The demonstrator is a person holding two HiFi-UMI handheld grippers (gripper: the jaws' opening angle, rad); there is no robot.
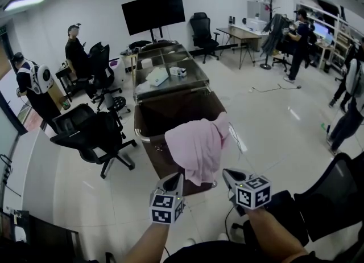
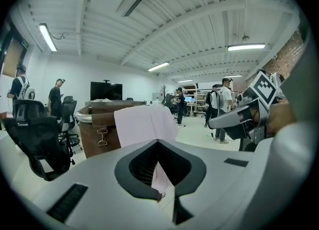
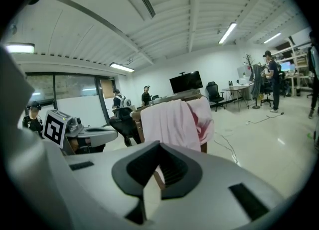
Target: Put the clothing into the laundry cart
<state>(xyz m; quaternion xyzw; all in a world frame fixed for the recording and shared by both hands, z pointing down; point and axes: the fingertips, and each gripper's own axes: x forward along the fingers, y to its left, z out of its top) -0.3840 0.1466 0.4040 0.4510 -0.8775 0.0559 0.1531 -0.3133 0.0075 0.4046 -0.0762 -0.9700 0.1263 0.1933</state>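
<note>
We see pink clothing draped over near rim of laundry cart. Left gripper fingers clenched on its hanging hem. Right gripper fingers clenched together, empty, just beside cloth.

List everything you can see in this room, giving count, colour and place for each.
laundry cart: one, brown, centre of the floor.
garment: one, pink, draped over the cart's near rim.
table: one, grey, behind the cart.
screen: one, black, on a stand by the far wall.
office chairs: several, black, mostly left of the cart.
people: several, standing at left and right.
left gripper: one, grey, shut on the garment's lower edge.
right gripper: one, grey, shut, empty.
</note>
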